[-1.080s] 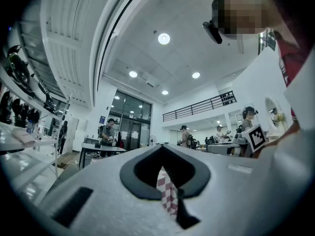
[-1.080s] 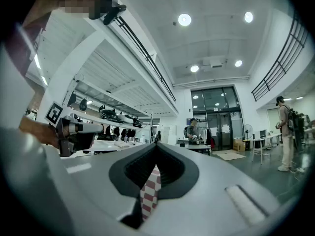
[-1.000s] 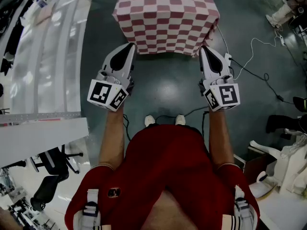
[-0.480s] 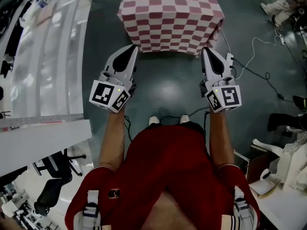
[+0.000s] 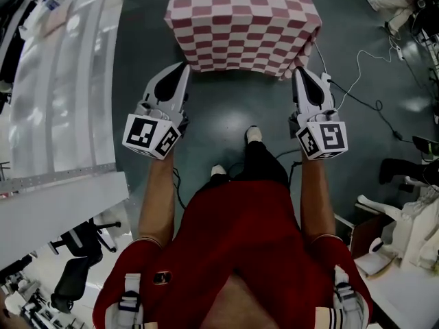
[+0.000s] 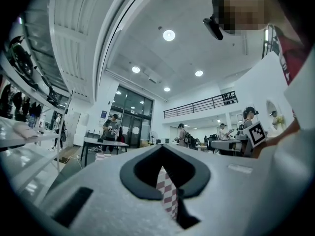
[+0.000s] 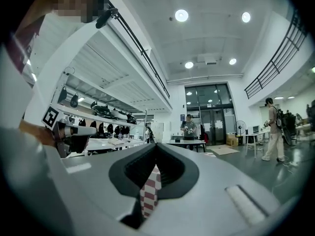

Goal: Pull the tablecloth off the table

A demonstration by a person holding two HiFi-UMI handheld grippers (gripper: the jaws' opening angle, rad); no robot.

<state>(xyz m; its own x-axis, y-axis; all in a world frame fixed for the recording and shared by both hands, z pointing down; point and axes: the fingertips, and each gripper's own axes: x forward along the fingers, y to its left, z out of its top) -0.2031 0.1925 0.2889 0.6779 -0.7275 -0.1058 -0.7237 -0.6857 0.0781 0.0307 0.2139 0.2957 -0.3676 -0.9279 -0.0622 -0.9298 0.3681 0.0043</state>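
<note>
A red-and-white checked tablecloth drapes over the table at the top of the head view. My left gripper is shut on its near left corner, and my right gripper is shut on its near right corner. Both point away from me, roughly level. In the left gripper view a strip of checked cloth is pinched between the closed jaws. The right gripper view shows the same, with cloth squeezed in the jaw notch. The table under the cloth is hidden.
A long white bench or shelf runs along the left. White and black cables lie on the dark floor at the right, near white equipment. An office chair stands at the bottom left. My shoe is between the grippers.
Both grippers shifted a little while keeping hold of the cloth corners. My feet, side by side before, are now staggered, one shoe further up the picture.
</note>
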